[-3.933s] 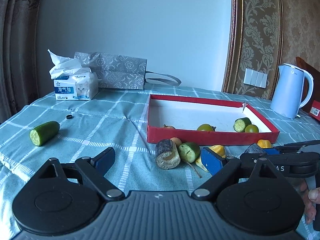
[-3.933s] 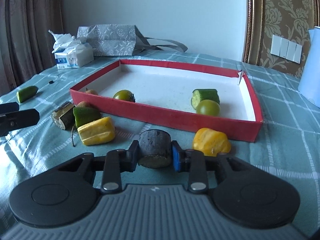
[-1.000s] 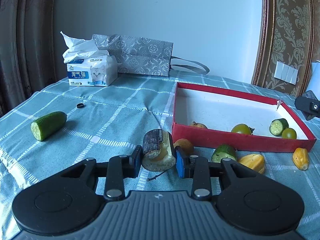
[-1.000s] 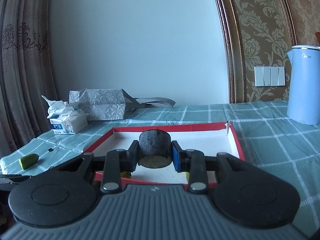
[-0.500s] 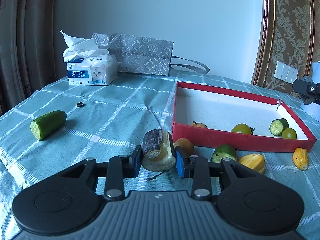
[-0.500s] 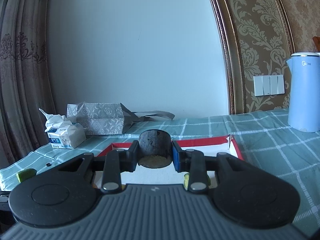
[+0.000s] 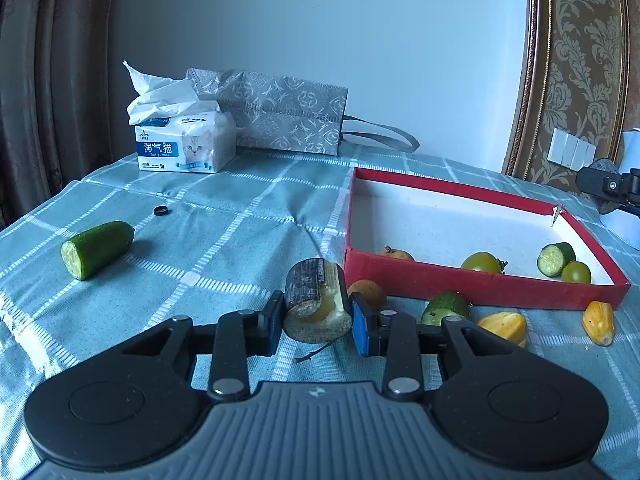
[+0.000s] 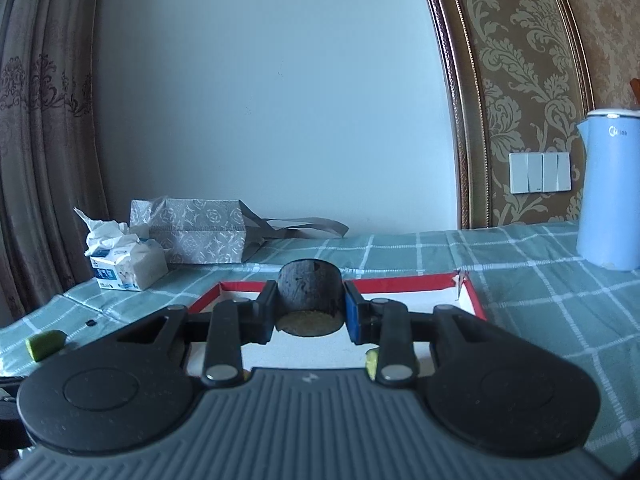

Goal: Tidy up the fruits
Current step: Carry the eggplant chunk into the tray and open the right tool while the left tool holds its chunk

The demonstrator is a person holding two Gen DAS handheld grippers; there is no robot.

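My left gripper [image 7: 316,320] is shut on a dark-skinned sugarcane piece [image 7: 316,300] just left of the red tray [image 7: 480,278]. The tray holds a green tomato [image 7: 482,262], a cucumber piece [image 7: 554,254], a small green fruit [image 7: 576,272] and an orange fruit [image 7: 396,255]. Outside its front wall lie an orange fruit [image 7: 368,290], a cucumber piece [image 7: 446,306] and two yellow pieces [image 7: 504,326]. My right gripper [image 8: 310,316] is shut on another dark sugarcane piece [image 8: 310,296], held high over the red tray [image 8: 400,282]; it also shows at the right edge of the left wrist view [image 7: 608,186].
A cucumber half [image 7: 96,248] and a small black ring [image 7: 160,210] lie on the checked cloth at left. A tissue pack [image 7: 180,140] and a grey bag [image 7: 280,116] stand at the back. A blue kettle [image 8: 612,188] stands at the right.
My right gripper has risen higher over the tray with its sugarcane piece. My left gripper stays shut on its piece, barely moved.
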